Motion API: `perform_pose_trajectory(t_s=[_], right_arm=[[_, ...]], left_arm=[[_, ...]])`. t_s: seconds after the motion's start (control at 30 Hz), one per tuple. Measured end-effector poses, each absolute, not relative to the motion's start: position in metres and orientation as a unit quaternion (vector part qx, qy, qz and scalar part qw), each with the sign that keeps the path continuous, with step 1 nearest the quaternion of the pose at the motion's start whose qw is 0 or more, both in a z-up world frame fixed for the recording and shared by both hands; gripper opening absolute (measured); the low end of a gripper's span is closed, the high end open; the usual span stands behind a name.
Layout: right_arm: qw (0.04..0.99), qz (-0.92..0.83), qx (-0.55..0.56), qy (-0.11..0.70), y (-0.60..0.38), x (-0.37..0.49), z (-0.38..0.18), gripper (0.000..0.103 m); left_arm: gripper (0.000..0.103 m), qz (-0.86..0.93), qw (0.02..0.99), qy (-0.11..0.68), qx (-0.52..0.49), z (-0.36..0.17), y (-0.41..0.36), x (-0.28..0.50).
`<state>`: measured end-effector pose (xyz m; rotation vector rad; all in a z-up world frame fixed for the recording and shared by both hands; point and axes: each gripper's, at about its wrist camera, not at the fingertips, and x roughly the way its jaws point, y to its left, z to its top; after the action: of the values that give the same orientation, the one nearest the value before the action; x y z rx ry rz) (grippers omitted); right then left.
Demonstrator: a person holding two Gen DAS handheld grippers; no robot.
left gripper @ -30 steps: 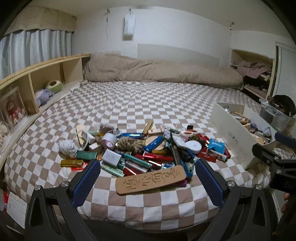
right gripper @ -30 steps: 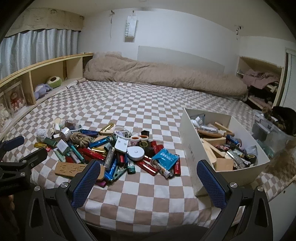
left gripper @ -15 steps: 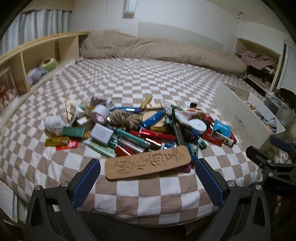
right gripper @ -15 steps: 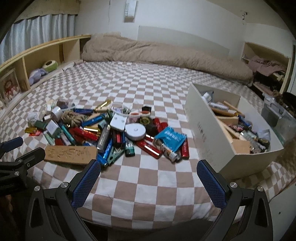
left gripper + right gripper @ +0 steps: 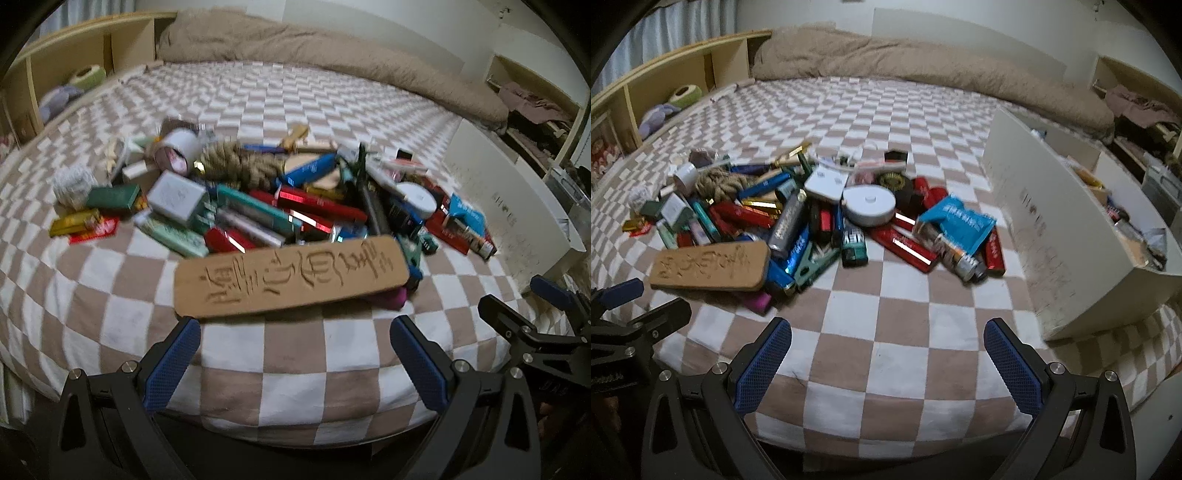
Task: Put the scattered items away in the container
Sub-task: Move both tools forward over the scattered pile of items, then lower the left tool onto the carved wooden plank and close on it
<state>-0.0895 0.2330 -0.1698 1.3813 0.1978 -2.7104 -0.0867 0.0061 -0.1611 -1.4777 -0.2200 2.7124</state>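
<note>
1. Left wrist view: at the far left, a wooden shelf (image 5: 66, 74) runs along the bed edge, with a green round thing and a soft toy in its compartments.
2. The left gripper (image 5: 295, 354) hangs over the near edge of the checkered bedspread (image 5: 122, 273), its blue-padded fingers (image 5: 173, 362) spread wide with nothing between them.
3. Just beyond its tips lies a carved wooden plaque (image 5: 291, 275), its long side across the view, its right end resting on the near edge of the pile of small items (image 5: 258, 206).
4. In the pile, from left to right: a green box (image 5: 110, 197), a white box (image 5: 177, 195), a coil of rope (image 5: 240, 166), red tubes, a round white case (image 5: 417, 195) and a blue packet (image 5: 467, 214).
5. Right of the pile stands the white container (image 5: 509, 199), apart from the packet, its near long wall facing the pile.
6. Right wrist view: the left gripper shows at the near left edge, beside the plaque (image 5: 709, 266).
7. The right gripper (image 5: 888, 354) hovers over bare bedspread near the pile, fingers (image 5: 1015, 369) spread apart and empty.
8. The container (image 5: 1052, 229) sits at the right, with assorted items inside it; motion blur hides their details.
9. A beige duvet (image 5: 923, 74) lies across the far side of the bed.
</note>
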Motion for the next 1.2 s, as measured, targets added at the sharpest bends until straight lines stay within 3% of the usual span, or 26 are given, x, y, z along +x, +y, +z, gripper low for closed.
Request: perform_pose_trajectory(t_s=[0.77,0.97,1.2], right_arm=[[0.078,-0.868,0.489,0.037,0.233,-0.103,-0.217,0.103],[0.079,-0.873,0.482,0.023,0.234,-0.107,-0.218,0.103],[0.080,-0.874,0.479,0.022,0.235,-0.110,-0.218,0.103]], left_arm=[[0.103,0.876,0.006,-0.084,-0.475,-0.190,0.008,-0.105],[0.103,0.868,0.044,-0.166,-0.467,-0.184,-0.014,-0.098],[0.103,0.821,0.113,-0.324,-0.457,-0.188,-0.041,-0.094]])
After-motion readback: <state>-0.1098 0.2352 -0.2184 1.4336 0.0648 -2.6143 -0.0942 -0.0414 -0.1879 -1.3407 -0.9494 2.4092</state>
